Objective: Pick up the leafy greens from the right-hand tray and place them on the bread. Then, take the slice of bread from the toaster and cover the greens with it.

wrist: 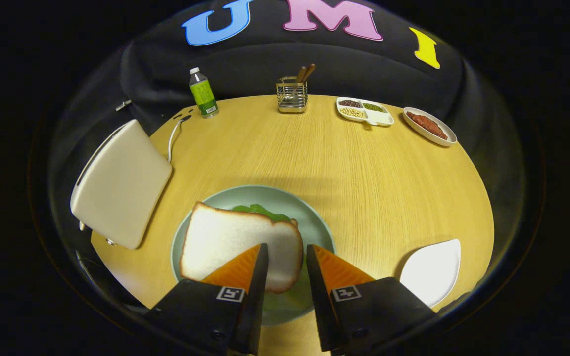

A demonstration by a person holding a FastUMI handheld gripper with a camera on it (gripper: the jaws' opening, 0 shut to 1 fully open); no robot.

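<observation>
- Between our two orange fingers (245, 267) we see a gap, and the edge of the slice of bread (235, 240) lies in that gap. The gripper (285, 262) is partly open; whether the pads press on the bread or have let it go, we cannot tell.
- Under the slice is the pale green plate (314, 222), and the leafy greens (260, 211) show at its far edge. The slice lies over them, so we judge that the covering step is done or almost done. The lower bread we cannot see, it is hidden.
- Each finger base carries a small black and white square marker; it is a pattern, with no words to read.
- To the right, near the table (354, 168) edge, sits the white leaf-shaped tray (433, 272), with nothing on its visible part. We think the greens came from it.
- To the left stands the cream toaster (121, 183), with its white cable (173, 136) running away behind it.
- Further back there are a bottle (203, 94) with a green label, too small to read, a wire holder (292, 95) with brown sticks, a divided dish (364, 111) of beans and an oval dish (429, 126) with something reddish.
</observation>
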